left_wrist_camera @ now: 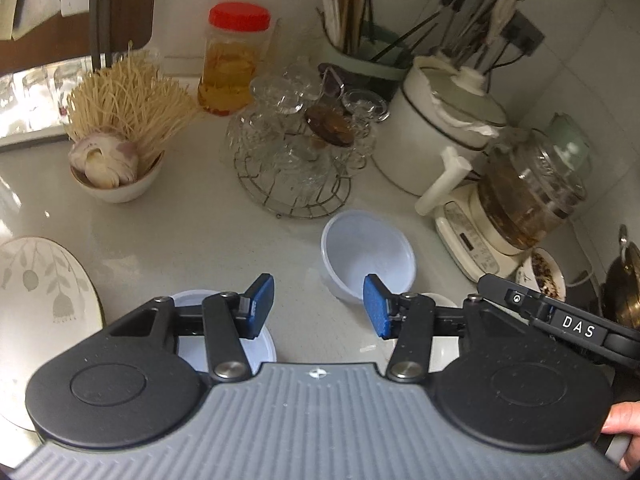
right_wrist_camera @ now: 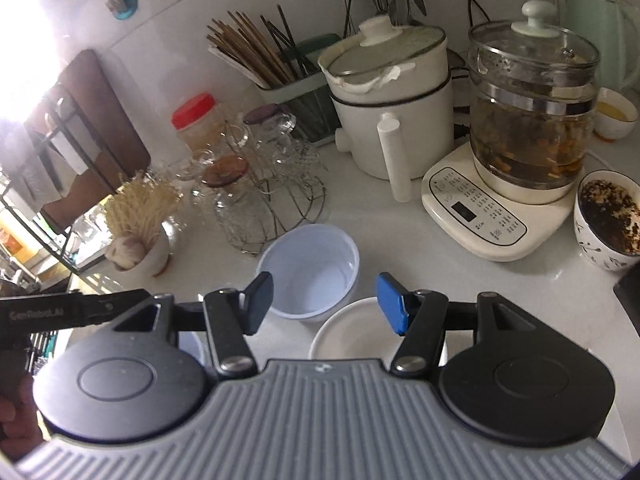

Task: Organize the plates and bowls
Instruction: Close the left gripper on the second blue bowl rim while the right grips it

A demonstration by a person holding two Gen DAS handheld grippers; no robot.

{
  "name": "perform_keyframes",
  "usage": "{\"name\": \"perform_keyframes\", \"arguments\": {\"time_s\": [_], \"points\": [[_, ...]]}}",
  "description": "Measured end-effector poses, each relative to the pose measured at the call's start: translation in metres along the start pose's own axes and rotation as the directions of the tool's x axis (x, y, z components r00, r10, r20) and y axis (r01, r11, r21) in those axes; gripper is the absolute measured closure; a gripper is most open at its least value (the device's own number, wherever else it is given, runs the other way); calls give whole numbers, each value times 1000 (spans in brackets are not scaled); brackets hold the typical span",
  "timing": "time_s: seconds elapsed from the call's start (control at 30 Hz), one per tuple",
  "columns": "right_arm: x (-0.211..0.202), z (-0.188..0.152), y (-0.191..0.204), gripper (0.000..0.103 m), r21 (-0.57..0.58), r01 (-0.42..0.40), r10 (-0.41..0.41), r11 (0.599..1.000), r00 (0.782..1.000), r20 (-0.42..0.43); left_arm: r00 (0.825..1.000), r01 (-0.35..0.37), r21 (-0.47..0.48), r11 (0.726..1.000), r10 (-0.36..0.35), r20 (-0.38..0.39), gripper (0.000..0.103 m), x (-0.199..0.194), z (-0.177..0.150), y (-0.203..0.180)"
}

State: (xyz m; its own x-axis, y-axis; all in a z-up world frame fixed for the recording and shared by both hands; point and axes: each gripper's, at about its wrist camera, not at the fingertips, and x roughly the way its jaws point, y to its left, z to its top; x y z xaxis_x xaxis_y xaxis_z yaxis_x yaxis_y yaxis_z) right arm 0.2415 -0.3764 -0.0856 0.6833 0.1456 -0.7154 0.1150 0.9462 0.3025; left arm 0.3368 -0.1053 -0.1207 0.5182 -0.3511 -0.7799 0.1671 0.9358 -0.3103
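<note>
A pale blue-white plastic bowl [left_wrist_camera: 368, 256] stands upright and empty on the glossy white table [left_wrist_camera: 192, 224], just in front of a round wire rack of clear glass cups [left_wrist_camera: 296, 152]. Just beside it, nearer the cameras, sits a small white ceramic bowl [right_wrist_camera: 352, 334], its rim close to the plastic one; whether they touch cannot be told. In the left wrist view a second pale plastic container [left_wrist_camera: 264, 344] lies partly hidden under the left claw [left_wrist_camera: 318, 306], and a large white plate with a grey leaf pattern [left_wrist_camera: 44, 300] rests at the table's left edge.

The left claw hangs above bare table with its blue pads apart and nothing between them: released. The right claw [right_wrist_camera: 326, 304] is likewise released, its pads spread over the gap between the plastic bowl and the white ceramic bowl, gripping neither.

Further out stand a white bowl holding garlic and dry noodles [left_wrist_camera: 116, 160], a red-lidded clear jar [left_wrist_camera: 234, 60], a green holder of chopsticks [right_wrist_camera: 276, 68], a white lidded electric pot [right_wrist_camera: 392, 92], a glass kettle of dark brew on a cream base [right_wrist_camera: 528, 120], and a patterned cup of dark residue [right_wrist_camera: 608, 224].
</note>
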Motion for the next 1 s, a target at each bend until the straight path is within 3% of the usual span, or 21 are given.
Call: {"name": "perform_keyframes", "arguments": {"time_s": [0.37, 0.6, 0.8, 1.0], "points": [[48, 22, -30, 43, -2, -15, 15, 1000, 993, -119, 996, -29, -67, 997, 23, -89, 48, 64, 11, -6], [89, 32, -38, 44, -12, -55, 51, 998, 976, -212, 991, -29, -114, 993, 13, -133, 48, 101, 17, -4], [119, 38, -38, 56, -31, -115, 102, 993, 954, -282, 987, -29, -158, 987, 3, -159, 51, 127, 21, -3], [147, 39, -42, 77, -32, -142, 123, 989, 933, -337, 984, -39, -173, 984, 8, -176, 67, 147, 23, -3]]}}
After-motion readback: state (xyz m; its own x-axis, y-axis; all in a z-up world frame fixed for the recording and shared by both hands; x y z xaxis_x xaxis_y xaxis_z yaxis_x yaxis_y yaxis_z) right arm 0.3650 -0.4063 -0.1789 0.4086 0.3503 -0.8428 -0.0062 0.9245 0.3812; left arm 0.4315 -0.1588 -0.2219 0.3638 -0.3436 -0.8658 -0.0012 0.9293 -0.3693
